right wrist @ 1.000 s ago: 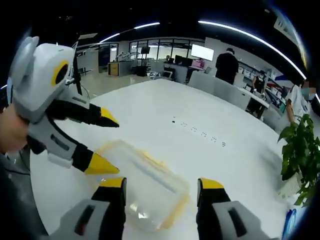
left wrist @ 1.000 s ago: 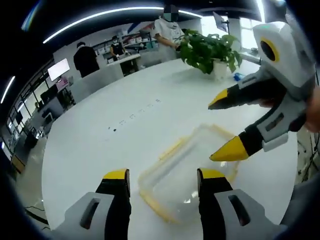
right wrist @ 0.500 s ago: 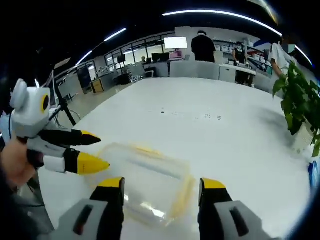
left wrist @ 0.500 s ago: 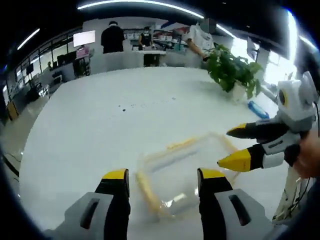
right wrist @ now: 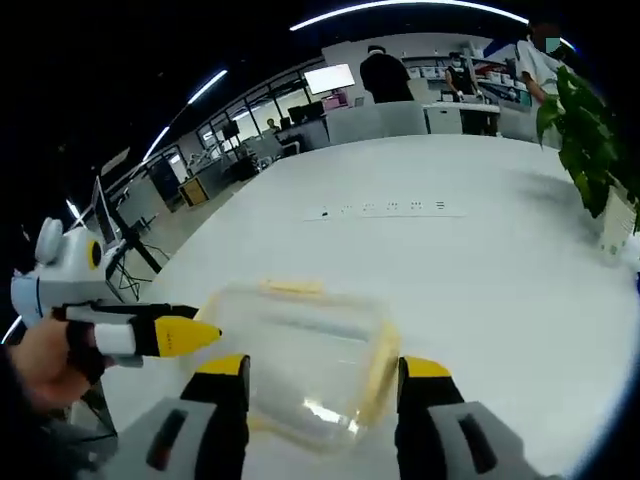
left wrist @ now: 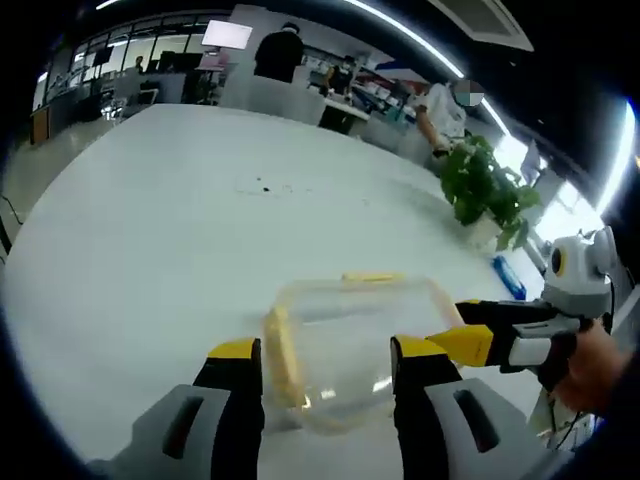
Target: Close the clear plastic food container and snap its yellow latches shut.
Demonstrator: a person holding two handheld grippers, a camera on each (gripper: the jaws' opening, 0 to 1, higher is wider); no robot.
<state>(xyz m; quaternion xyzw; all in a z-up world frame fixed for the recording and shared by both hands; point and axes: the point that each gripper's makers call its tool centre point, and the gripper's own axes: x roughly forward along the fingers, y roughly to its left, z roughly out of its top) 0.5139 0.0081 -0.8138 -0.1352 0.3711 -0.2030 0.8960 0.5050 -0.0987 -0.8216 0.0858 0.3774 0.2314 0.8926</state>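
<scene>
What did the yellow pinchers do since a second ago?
Both grippers came lower and closer to the container, one at each side. The left gripper and right gripper each narrowed from wide open to nearly shut. Nothing is gripped. The container stays on the white table.

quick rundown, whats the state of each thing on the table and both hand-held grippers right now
clear plastic food container: lid on, lying flat on the table, not gripped
yellow latches: along the container's edges; whether snapped shut cannot be told
left hand-held gripper: open, jaws either side of the container
right hand-held gripper: open, jaws either side of the container
green potted plant: upright, far across the white table
</scene>
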